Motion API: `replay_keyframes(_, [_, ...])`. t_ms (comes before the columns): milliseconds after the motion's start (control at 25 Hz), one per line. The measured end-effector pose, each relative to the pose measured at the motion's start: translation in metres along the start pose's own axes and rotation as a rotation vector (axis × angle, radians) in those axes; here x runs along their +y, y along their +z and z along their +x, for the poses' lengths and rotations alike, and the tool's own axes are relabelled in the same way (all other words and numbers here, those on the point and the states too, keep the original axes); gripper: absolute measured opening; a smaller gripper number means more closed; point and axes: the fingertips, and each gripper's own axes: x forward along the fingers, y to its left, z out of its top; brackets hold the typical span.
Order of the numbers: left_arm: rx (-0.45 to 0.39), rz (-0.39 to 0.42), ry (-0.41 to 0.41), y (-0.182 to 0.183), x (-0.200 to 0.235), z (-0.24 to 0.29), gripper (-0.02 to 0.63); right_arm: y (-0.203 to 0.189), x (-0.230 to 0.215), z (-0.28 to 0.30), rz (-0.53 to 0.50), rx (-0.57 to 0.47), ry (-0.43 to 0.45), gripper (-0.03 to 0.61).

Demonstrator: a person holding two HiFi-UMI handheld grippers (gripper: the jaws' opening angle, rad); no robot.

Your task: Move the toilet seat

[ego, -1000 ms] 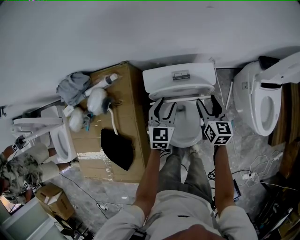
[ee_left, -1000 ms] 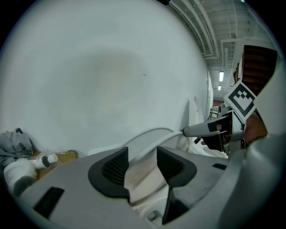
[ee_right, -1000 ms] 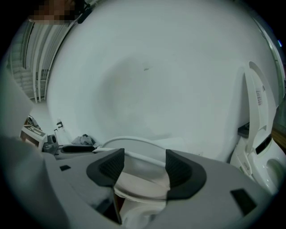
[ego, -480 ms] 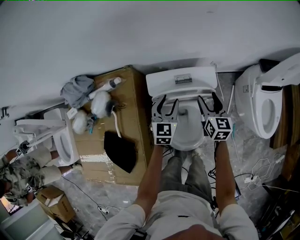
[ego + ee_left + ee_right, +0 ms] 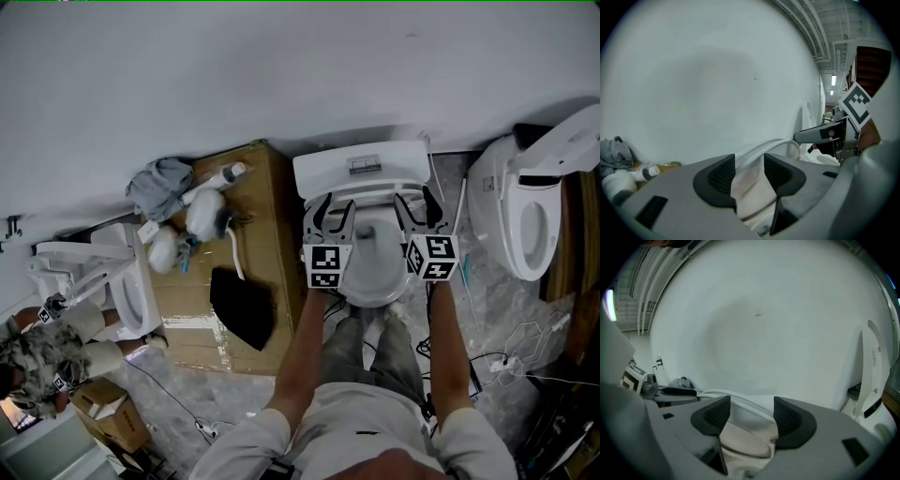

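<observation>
A white toilet stands below me, its tank [image 5: 361,167] against the wall and its bowl [image 5: 373,267] between my arms. The toilet seat [image 5: 364,198] is held by its two sides just in front of the tank. My left gripper [image 5: 328,208] grips the seat's left rim [image 5: 754,187]; its jaws are closing and the white rim fills the gap between the pads. On the right side, my right gripper [image 5: 418,206] has its jaws wider, with the seat's rim [image 5: 745,404] crossing between them. Each gripper shows in the other's view, at the edge.
A cardboard box [image 5: 258,225] left of the toilet carries a black cloth [image 5: 242,305], a grey cloth [image 5: 161,183] and white bottles. A second toilet [image 5: 525,211] stands at the right, another [image 5: 117,281] at the left. Cables [image 5: 525,347] lie on the floor.
Both grippers have moved a little closer to the tank with the seat between them. The left jaws have narrowed slightly.
</observation>
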Motion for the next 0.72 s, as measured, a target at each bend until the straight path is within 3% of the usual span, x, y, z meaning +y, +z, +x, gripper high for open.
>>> replay_keyframes(720, [-0.101, -0.015, -0.061, 0.05, -0.042, -0.079, 0.213, 0.024, 0.04, -0.098, -0.108, 0.005, 0.024, 0.302])
